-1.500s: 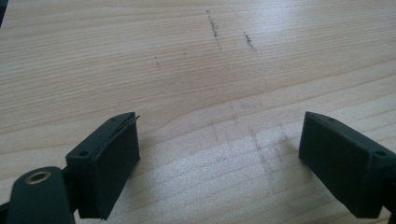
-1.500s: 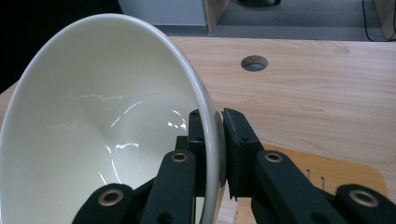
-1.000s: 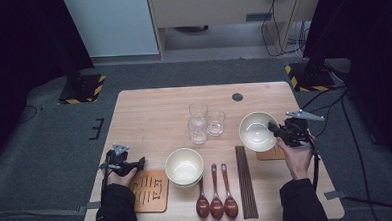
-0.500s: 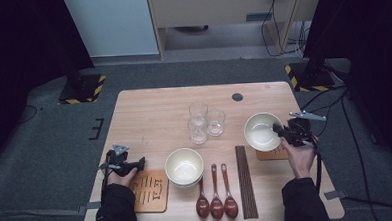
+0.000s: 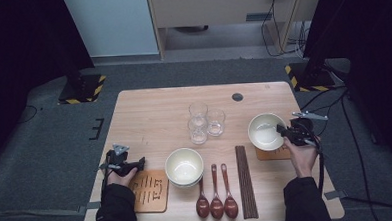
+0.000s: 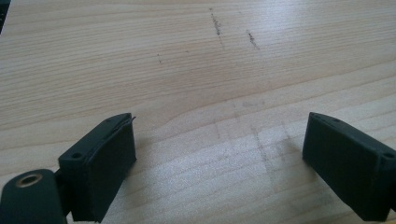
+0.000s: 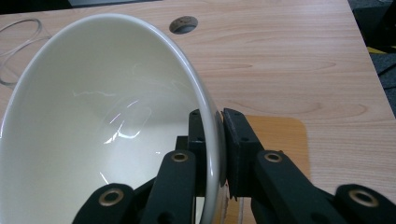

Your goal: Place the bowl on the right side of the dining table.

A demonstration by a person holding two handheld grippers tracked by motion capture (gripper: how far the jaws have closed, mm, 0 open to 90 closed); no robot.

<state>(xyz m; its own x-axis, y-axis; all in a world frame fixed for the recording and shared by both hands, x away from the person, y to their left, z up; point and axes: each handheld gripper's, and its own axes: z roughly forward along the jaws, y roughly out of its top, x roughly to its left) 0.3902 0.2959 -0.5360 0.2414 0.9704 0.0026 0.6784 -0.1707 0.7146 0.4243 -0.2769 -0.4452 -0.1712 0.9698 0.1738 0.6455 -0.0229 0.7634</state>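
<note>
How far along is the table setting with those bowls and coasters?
Done: nothing sits on a coaster. In hand: the right gripper pinches the rim of a white bowl above the right wooden coaster. Left: the stacked bowls beside the left coaster; the left gripper rests open.

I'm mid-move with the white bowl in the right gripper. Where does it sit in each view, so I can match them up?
High view: white bowl at right of the table, over the right-hand coaster, rim pinched by the right gripper.
Left gripper view: bare tabletop between its jaws.
Right gripper view: white bowl at left and centre, tilted.
Shared landmark: the round table hole.
</note>
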